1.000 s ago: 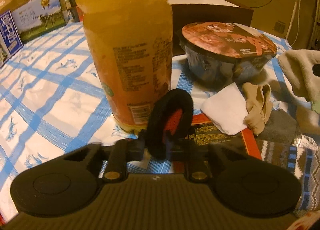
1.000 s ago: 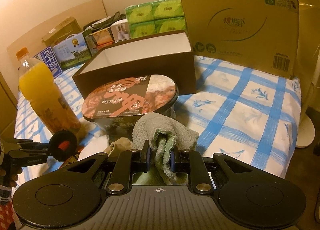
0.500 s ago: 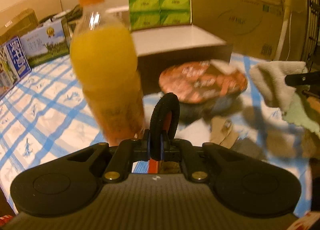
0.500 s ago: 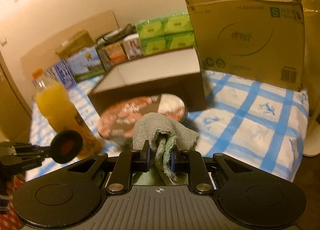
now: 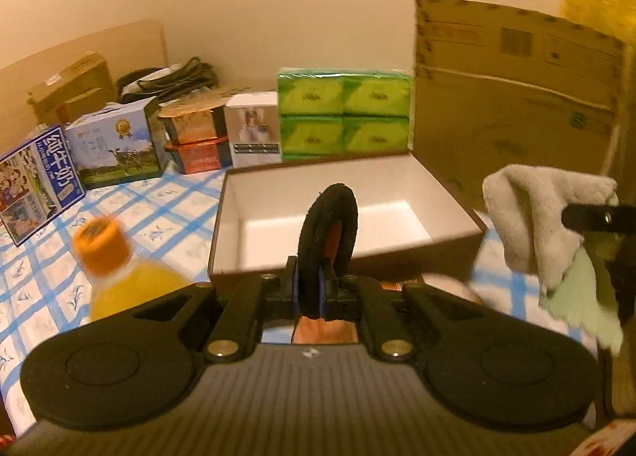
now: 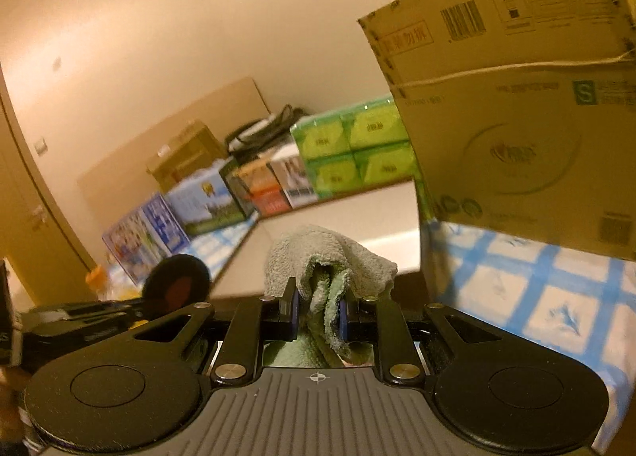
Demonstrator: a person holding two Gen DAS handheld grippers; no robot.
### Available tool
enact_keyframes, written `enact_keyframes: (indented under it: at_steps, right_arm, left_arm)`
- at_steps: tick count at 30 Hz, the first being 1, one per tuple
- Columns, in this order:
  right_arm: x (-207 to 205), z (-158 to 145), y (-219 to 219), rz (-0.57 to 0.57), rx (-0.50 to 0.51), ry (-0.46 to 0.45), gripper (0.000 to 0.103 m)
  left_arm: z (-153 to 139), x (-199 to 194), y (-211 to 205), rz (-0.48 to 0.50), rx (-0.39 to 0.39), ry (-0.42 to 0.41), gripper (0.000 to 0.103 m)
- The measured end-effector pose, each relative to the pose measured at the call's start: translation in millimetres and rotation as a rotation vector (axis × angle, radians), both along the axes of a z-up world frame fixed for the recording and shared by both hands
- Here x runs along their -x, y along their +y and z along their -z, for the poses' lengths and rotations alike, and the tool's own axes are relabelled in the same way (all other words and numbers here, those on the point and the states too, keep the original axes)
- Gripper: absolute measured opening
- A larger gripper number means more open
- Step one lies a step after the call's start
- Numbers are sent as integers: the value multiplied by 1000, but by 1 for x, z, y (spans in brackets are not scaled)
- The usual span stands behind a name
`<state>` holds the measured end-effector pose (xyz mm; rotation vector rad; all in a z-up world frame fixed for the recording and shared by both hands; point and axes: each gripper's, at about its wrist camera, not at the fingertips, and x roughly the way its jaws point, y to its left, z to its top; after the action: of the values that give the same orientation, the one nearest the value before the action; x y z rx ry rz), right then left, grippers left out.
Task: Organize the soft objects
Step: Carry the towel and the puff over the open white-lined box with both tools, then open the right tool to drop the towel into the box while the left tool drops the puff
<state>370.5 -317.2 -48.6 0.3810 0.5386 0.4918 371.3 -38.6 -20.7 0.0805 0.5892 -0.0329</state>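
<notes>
- Black ring (image 5: 328,241), a soft, light hair tie by the look of it: left gripper (image 5: 309,291) jaws are pinching its lower rim, holding it upright just short of the open box (image 5: 401,196).
- Grey-green cloth (image 6: 330,269): limp and light; right gripper (image 6: 318,315) jaws are clamping a bunched fold, the rest draping.
- Both grippers are hovering level, aimed at the box; the cloth is to its right.
</notes>
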Motion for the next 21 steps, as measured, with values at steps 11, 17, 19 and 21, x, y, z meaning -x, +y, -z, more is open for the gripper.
enact_keyframes:
  at_steps: [11,17,19,21]
  right_arm:
    - [-118,0,22,-4,57,-57,18]
    - [-174,14,42,-14,87,-58,18]
    - [-188,20,47,-13,93,-48,18]
    - [-199,26,51,-8,102,-39,18]
  left_arm:
    - [10,-113,-21,-139,-7,48,8]
    - [20,-156,-23,-178,-16,70,8]
    - [25,-167,-24,-185,-20,81,8]
    - [30,-178,-22,-195,-4,95,8]
